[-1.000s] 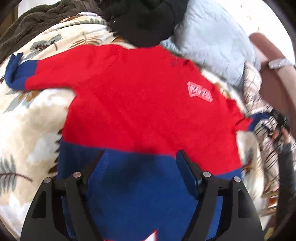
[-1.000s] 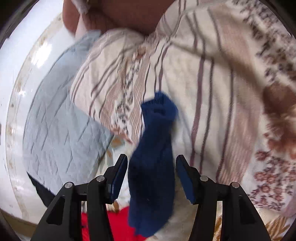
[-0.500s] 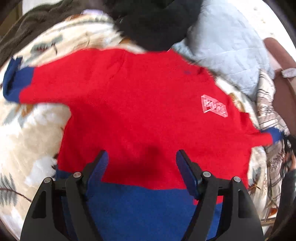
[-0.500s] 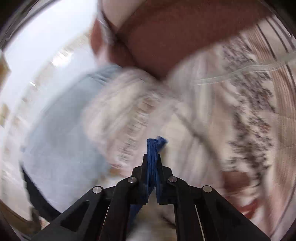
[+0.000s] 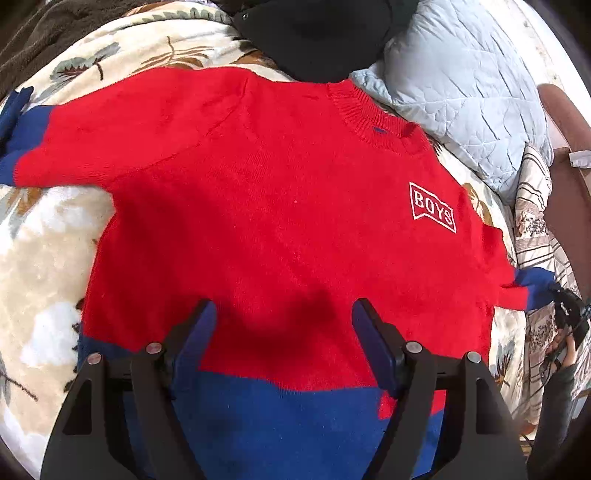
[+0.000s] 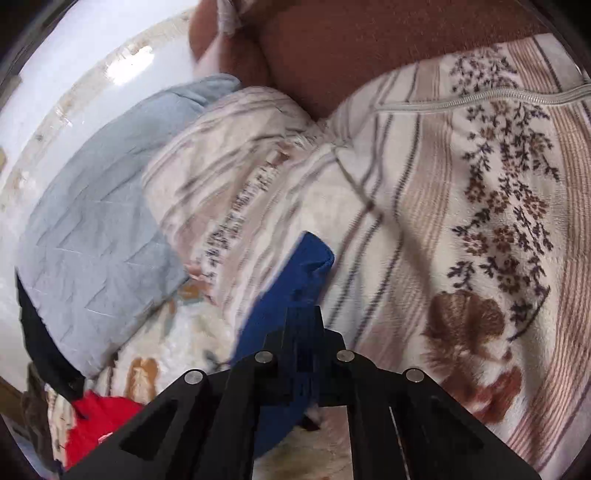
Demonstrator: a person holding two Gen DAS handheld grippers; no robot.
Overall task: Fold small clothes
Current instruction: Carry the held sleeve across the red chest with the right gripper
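A small red sweater with a blue hem, blue cuffs and a white "BOYS" badge lies spread face up on a leaf-print blanket. My left gripper is open and empty, hovering over the lower chest of the sweater. My right gripper is shut on the sweater's blue right cuff; the cuff sticks out past the fingertips. That cuff and the right gripper also show at the far right in the left wrist view. The left sleeve's blue cuff lies at the far left.
A pale blue quilted pillow and a black garment lie beyond the collar. A striped floral blanket and a brown cushion are beside the right cuff. A dark fleece lies at the back left.
My right gripper has closed on the blue cuff, which lay loose between its open fingers a second ago. My left gripper has moved up from the blue hem over the red chest.
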